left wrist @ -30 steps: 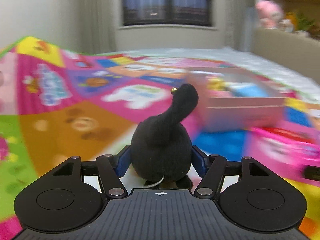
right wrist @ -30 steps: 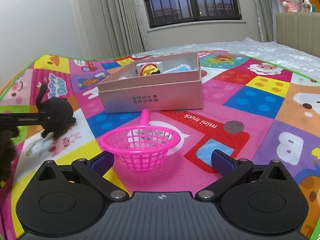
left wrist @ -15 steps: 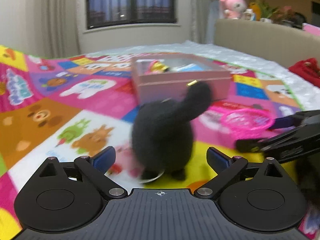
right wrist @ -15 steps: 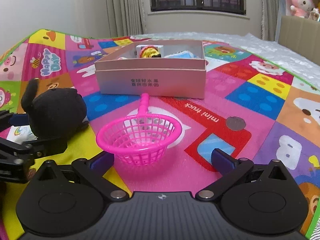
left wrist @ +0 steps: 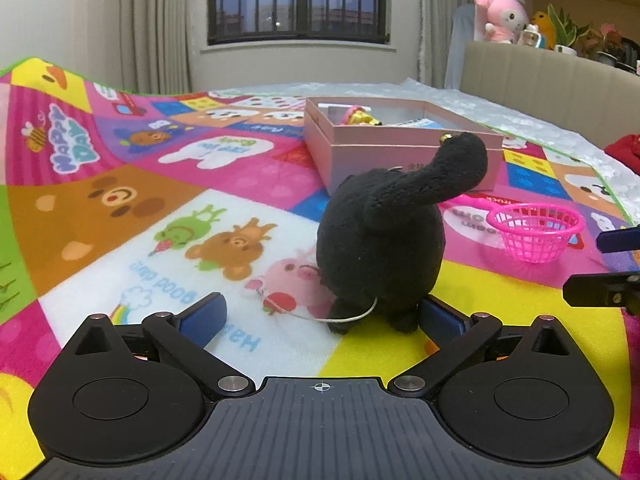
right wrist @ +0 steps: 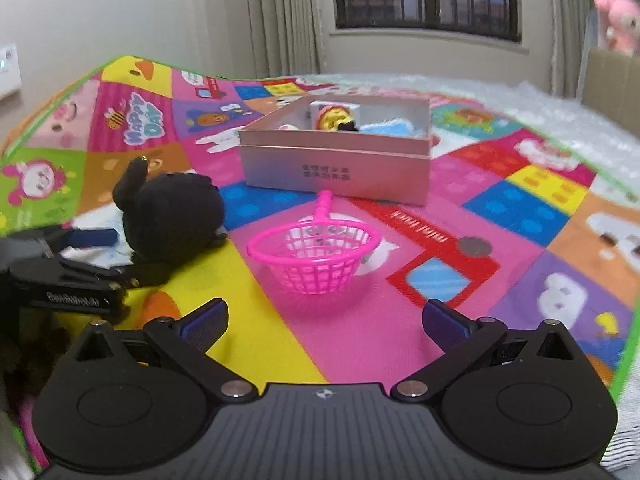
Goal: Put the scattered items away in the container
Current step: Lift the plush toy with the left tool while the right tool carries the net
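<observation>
A black plush toy (left wrist: pixel 384 236) stands on the colourful play mat, just ahead of my open left gripper (left wrist: pixel 324 316); its right finger touches the toy's base. The toy also shows in the right wrist view (right wrist: pixel 168 212). A pink plastic basket (right wrist: pixel 316 252) with a handle lies in front of my open, empty right gripper (right wrist: pixel 324 320), and shows in the left wrist view (left wrist: pixel 534 232). The pink cardboard box (right wrist: pixel 336 172) behind it holds a few small items; it also shows in the left wrist view (left wrist: pixel 400 160).
The play mat (right wrist: pixel 520 208) covers the floor, with a white bubbly sheet (left wrist: pixel 520 120) beyond it. A beige bed frame (left wrist: pixel 560 76) with plush toys stands at the right. Curtains and a window are at the back.
My left gripper let go of the black plush, which now stands on the mat, and its jaws opened wide. My right gripper drew closer to the pink basket.
</observation>
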Action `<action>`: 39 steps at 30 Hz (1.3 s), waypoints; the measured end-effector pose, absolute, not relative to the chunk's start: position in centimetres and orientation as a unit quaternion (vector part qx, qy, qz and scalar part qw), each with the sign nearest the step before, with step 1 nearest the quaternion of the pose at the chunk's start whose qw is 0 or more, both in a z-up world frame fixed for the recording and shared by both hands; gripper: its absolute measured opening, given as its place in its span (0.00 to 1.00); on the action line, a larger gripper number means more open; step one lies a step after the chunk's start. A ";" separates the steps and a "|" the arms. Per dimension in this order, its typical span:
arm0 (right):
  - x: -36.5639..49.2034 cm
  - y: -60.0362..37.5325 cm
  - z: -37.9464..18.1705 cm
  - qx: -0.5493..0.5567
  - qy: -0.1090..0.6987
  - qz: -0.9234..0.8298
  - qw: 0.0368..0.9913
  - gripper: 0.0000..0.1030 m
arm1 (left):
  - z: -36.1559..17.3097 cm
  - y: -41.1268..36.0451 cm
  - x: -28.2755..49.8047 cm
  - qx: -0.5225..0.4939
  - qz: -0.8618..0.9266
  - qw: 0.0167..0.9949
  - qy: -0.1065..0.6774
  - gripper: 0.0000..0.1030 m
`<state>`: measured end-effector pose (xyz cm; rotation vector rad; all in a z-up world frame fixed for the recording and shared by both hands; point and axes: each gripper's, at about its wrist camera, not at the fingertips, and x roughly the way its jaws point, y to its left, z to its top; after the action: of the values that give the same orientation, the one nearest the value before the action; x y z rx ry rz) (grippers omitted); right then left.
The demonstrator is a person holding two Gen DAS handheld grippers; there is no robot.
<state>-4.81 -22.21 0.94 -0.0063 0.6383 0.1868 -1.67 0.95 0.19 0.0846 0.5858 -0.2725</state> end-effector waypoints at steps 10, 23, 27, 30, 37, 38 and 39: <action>-4.3 -21.2 -0.9 -0.032 0.302 0.037 0.952 1.00 | 0.8 3.7 -1.1 0.146 -0.014 0.953 0.267 1.00; -4.7 -21.4 -1.6 -0.021 0.290 0.037 0.956 1.00 | 2.7 0.5 -2.5 -0.007 -0.168 0.944 0.284 1.00; -4.9 -21.3 -1.7 -0.021 0.284 0.034 0.958 1.00 | 2.2 -2.6 0.1 0.011 -0.111 0.953 0.281 1.00; -5.0 -21.3 -1.8 -0.021 0.278 0.033 0.960 1.00 | 1.8 -3.6 1.4 0.023 -0.076 0.961 0.265 1.00; -5.0 -21.5 -1.9 -0.015 0.277 0.037 0.960 1.00 | 1.3 -3.5 1.5 0.043 -0.091 0.959 0.266 1.00; -5.0 -21.5 -1.9 -0.016 0.277 0.036 0.960 1.00 | 1.3 -3.3 1.3 0.052 -0.099 0.958 0.265 1.00; -5.0 -21.5 -1.9 -0.016 0.278 0.036 0.960 1.00 | 1.3 -3.0 1.0 0.062 -0.111 0.957 0.262 0.99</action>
<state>-4.98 -21.49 -1.89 -0.0316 0.5626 0.0731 1.05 -2.97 1.27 0.1264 0.5321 -0.2254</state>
